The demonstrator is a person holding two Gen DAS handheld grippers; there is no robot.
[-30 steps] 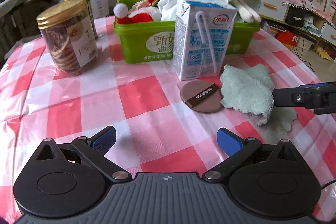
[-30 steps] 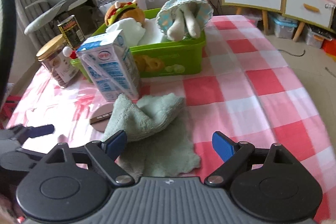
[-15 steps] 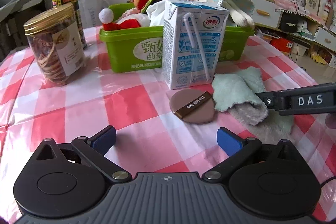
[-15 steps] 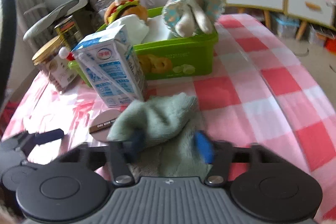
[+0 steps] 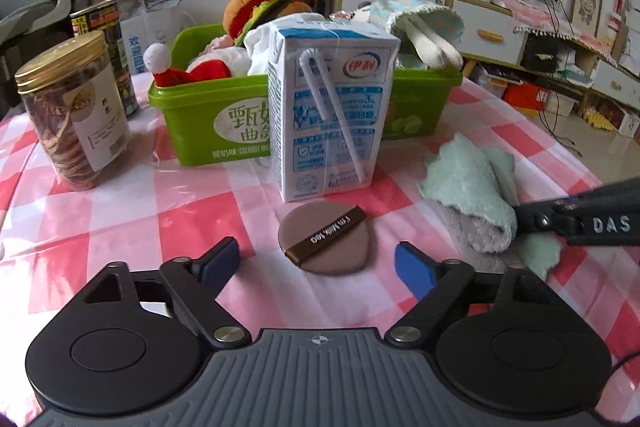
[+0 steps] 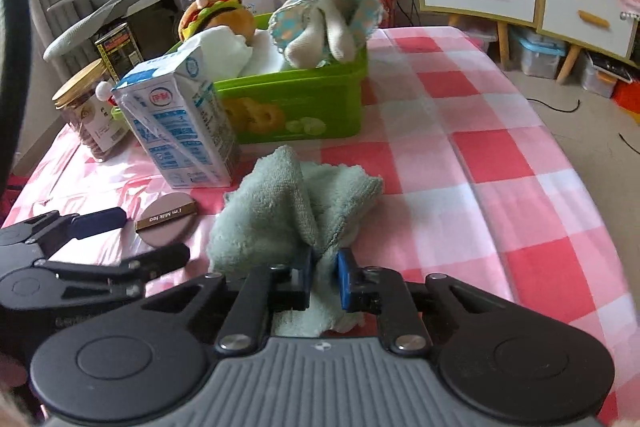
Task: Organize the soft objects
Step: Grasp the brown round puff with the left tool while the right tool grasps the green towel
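A pale green towel [image 6: 296, 211] lies bunched on the checked tablecloth, also in the left wrist view [image 5: 472, 187]. My right gripper [image 6: 324, 277] is shut on the towel's near edge. A round brown powder puff [image 5: 325, 242] with a dark band lies flat just ahead of my left gripper [image 5: 318, 265], which is open and empty; the puff also shows in the right wrist view [image 6: 166, 223]. A green bin [image 5: 208, 119] behind holds a burger plush [image 5: 260, 7], a red and white plush [image 5: 188, 69] and a blue-hatted doll [image 6: 326, 21].
A milk carton [image 5: 330, 107] stands between the puff and the bin. A gold-lidded cookie jar [image 5: 72, 107] and a dark can [image 5: 106, 39] stand at the left. The table's right edge drops to the floor; cabinets stand beyond.
My right gripper has closed on the towel's edge and bunched it up. My left gripper has moved forward toward the powder puff and stays open.
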